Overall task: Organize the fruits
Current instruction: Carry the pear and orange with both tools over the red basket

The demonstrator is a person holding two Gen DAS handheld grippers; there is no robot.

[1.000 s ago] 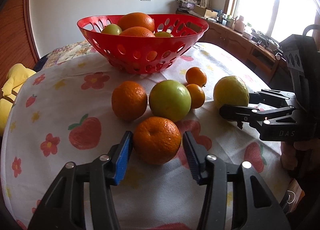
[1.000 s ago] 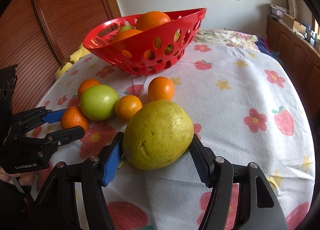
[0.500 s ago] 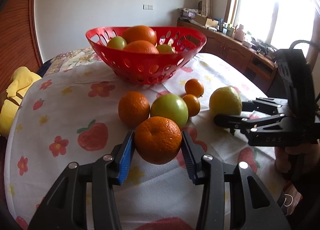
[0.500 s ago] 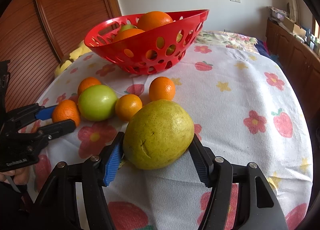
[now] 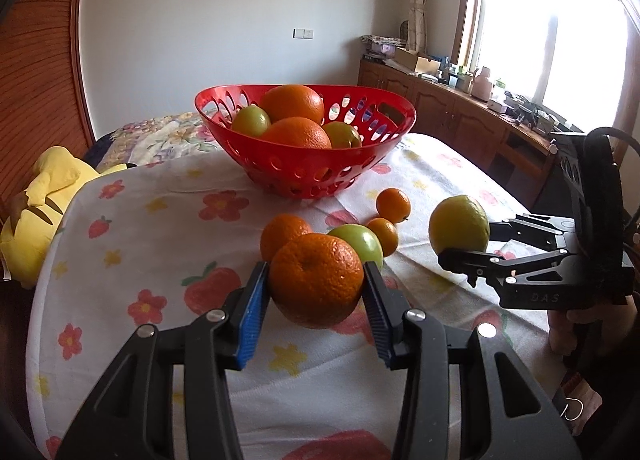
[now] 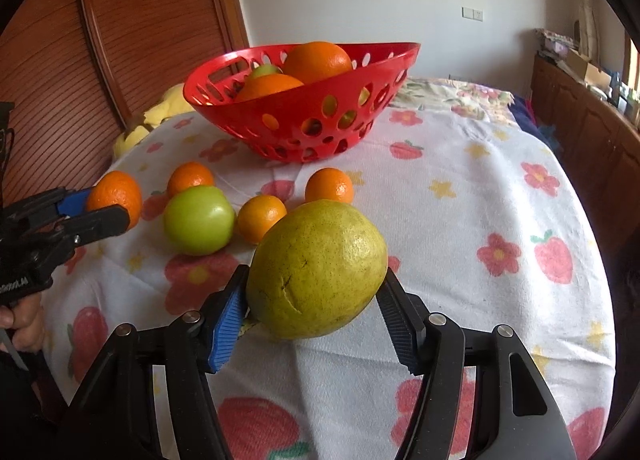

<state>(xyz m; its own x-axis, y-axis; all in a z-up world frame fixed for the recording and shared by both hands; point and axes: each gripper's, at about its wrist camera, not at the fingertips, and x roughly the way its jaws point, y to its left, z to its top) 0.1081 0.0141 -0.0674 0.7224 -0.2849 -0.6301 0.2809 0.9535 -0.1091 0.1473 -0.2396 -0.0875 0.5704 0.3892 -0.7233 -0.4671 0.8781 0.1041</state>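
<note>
Our left tongs [image 5: 316,292] grip an orange [image 5: 316,280], lifted off the counter [image 5: 160,227]; our right tongs [image 6: 312,308] clench a pear [image 6: 316,268]. The basket [image 5: 308,175] sits beyond, four fruits loose before it.

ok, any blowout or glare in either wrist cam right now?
Left wrist view: the window is blown out white, with fisheye bending at the edges. Right wrist view: even light, no glare, the yellow-green fruit sharp, corners vignetted dark.
</note>
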